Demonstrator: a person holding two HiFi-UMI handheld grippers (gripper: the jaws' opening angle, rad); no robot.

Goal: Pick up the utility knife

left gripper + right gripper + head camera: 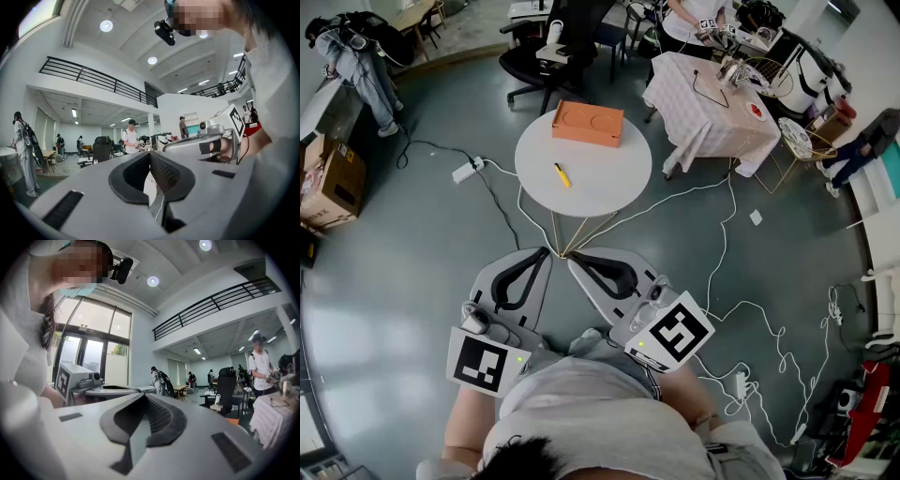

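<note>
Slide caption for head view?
Both shut: left claw, right claw, short of round table holding utility knife and orange box.

No legible txt, nos. or brand names in any view; the b/w square-marker cube [487,362] at 7 o'clock on left gripper [547,256] & its twin [675,333] at 5 o'clock on right gripper [573,259] carry patterns only, no letters.

We log bright, even light from tall windows [93,357] and round ceiling lamps [106,25], faint shadows, pale sheen on the floor [375,309], strong fisheye bending, dark corners in gripper views.
</note>
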